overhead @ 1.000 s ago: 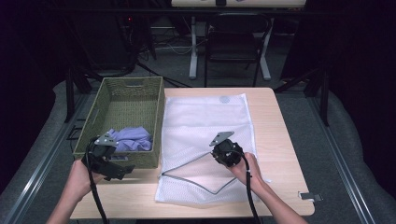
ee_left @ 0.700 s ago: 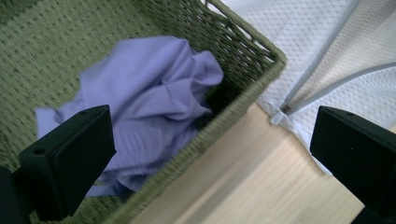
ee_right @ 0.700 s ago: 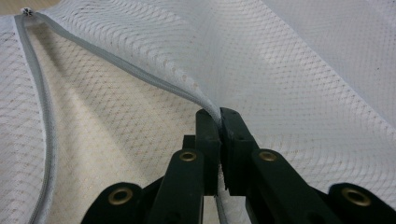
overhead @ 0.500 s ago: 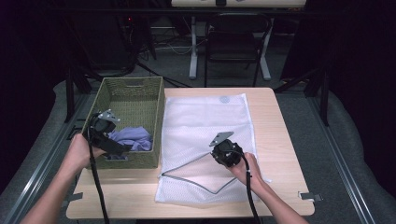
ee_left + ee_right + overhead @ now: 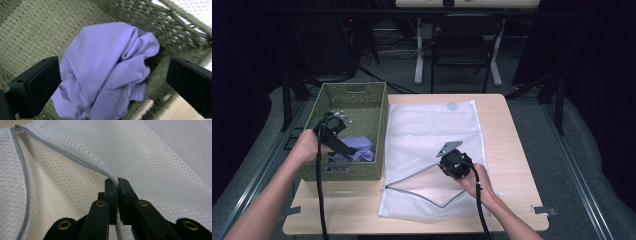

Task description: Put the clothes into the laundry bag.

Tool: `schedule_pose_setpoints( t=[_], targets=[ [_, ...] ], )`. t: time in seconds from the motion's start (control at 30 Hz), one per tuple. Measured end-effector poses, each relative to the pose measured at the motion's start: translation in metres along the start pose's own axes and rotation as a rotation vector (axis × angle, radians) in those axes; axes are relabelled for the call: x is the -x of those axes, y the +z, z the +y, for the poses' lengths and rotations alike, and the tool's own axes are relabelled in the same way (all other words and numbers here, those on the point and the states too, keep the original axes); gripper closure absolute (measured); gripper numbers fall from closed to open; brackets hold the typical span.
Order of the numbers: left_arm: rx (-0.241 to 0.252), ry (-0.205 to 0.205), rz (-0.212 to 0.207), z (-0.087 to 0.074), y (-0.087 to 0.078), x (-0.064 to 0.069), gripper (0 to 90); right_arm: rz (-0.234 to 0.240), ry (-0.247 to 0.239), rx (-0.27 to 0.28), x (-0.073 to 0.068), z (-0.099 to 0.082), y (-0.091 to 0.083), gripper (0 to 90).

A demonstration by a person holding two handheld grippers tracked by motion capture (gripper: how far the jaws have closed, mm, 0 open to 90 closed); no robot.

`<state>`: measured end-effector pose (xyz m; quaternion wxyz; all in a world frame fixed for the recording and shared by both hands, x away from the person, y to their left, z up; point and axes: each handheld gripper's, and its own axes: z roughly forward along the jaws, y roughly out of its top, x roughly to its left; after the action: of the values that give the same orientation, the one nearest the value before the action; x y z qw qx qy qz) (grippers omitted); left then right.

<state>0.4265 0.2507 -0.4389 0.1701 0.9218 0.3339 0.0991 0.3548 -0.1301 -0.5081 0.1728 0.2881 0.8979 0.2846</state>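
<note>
Left gripper [image 5: 112, 75] spread wide, jaws either side of the purple cloth [image 5: 110, 70], not touching it. Cloth lies crumpled in the near end of the green basket [image 5: 362, 95]. Right gripper [image 5: 118, 185] clamped on the zipper edge of the mesh bag [image 5: 432, 125], which lies flat on the bench [image 5: 512, 150].

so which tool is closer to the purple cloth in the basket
Left. The left tool is down inside the green basket, its jaws open on either side of the purple cloth. The right tool is off over the white mesh bag, clamped on its zipper edge.
</note>
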Motion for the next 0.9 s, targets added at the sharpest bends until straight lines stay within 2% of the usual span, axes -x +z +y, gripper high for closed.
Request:
schedule_pose_setpoints(
  t=[0.2, 0.3, 0.43, 0.6, 0.9],
  targets=[
    [-0.071, 0.037, -0.002, 0.003, 0.014, -0.007, 0.0, -0.002, -0.006, 0.002, -0.001, 0.000, -0.001, 87.0],
    [-0.111, 0.054, -0.025, 0.005, 0.022, -0.011, 0.0, 0.000, -0.006, 0.002, 0.000, 0.000, 0.000, 87.0],
    [-0.141, 0.066, -0.061, 0.008, 0.032, -0.010, 0.0, -0.002, -0.010, 0.002, 0.001, -0.001, 0.000, 87.0],
    [-0.189, 0.092, -0.078, 0.012, 0.044, -0.007, 0.0, 0.001, -0.008, 0.002, 0.001, -0.001, 0.000, 87.0],
    [-0.251, 0.091, -0.083, 0.012, 0.061, -0.007, 0.2, 0.000, -0.005, 0.000, 0.002, -0.002, -0.001, 87.0]
  ],
)
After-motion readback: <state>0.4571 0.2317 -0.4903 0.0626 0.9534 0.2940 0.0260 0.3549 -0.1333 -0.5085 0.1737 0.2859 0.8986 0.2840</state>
